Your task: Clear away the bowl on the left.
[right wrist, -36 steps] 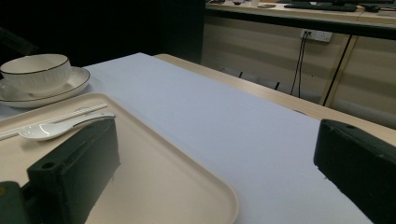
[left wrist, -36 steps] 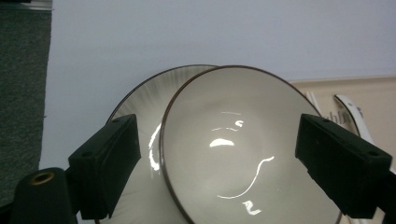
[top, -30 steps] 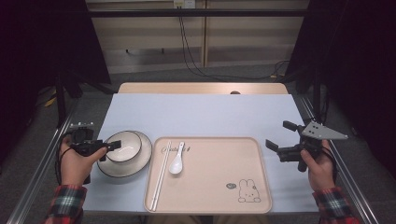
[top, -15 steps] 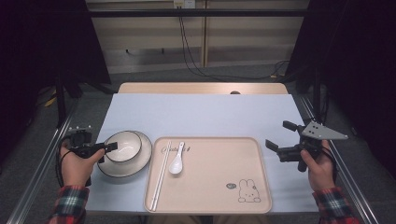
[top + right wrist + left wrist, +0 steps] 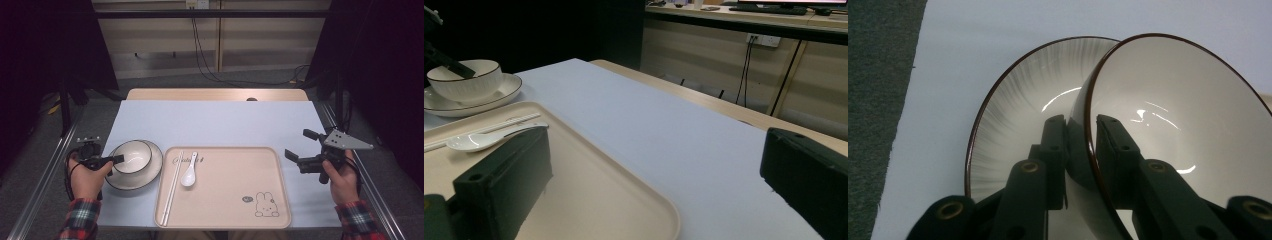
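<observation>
White glazed bowl (image 5: 131, 155) with a dark rim sits on a ribbed plate (image 5: 150, 170) at the left of the pale blue worktop (image 5: 220, 122), just beside the beige tray (image 5: 235, 195). Left hand-held gripper (image 5: 118, 159) is clamped on the bowl's near rim: in the left gripper view one jaw sits inside the wall, the other outside, pinching the edge of the bowl (image 5: 1173, 125) above the plate (image 5: 1013, 125). The bowl looks tilted in that view, though that may be the camera's angle.

Right hand-held gripper (image 5: 295, 154) hovers off the tray's right edge, jaws spread wide, holding nothing. On the tray: white spoon (image 5: 189, 171) and a pair of chopsticks (image 5: 172, 185), left portion; rabbit print at lower right.

Judgement: the step in hand appears to be lifting the bowl off the plate, possibly toward the tray.

Notes for doing it well:
- The glaze is slick and the hold is on one side only, so keep the clamp firm.
- Raise straight up until the bowl's foot clears the plate, so the plate isn't dragged.
- Keep the rim level in transit.
- Set down clear of the spoon and chopsticks.
</observation>
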`<state>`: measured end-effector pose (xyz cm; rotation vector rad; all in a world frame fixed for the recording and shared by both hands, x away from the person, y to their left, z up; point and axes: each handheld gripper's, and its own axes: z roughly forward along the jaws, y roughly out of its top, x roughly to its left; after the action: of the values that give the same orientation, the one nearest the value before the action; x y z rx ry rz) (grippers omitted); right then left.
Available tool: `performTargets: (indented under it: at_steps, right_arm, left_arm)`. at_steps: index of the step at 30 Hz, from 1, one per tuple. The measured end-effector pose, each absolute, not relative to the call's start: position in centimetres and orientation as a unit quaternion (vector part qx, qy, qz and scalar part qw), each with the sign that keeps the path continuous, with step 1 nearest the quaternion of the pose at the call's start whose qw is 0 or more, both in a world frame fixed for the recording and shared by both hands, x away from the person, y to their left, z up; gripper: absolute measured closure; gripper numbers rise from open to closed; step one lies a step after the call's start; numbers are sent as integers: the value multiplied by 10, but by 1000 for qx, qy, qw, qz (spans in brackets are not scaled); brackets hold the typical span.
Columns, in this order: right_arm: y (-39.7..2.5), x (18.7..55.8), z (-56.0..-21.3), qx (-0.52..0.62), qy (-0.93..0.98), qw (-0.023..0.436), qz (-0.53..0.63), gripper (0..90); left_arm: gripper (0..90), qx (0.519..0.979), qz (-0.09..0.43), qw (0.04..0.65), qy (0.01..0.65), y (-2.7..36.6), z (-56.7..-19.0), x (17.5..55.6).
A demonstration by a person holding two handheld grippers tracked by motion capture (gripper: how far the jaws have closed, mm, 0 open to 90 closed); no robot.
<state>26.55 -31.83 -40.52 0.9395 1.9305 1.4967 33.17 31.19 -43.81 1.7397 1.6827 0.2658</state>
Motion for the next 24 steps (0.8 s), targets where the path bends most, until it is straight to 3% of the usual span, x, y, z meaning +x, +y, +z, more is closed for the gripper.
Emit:
performTargets:
  at_steps: [24]
  right_arm:
    - [-317, 266, -407, 348, 713, 263, 549, 0]
  left_arm:
    - [813, 655, 95, 353, 661, 309, -443, 334]
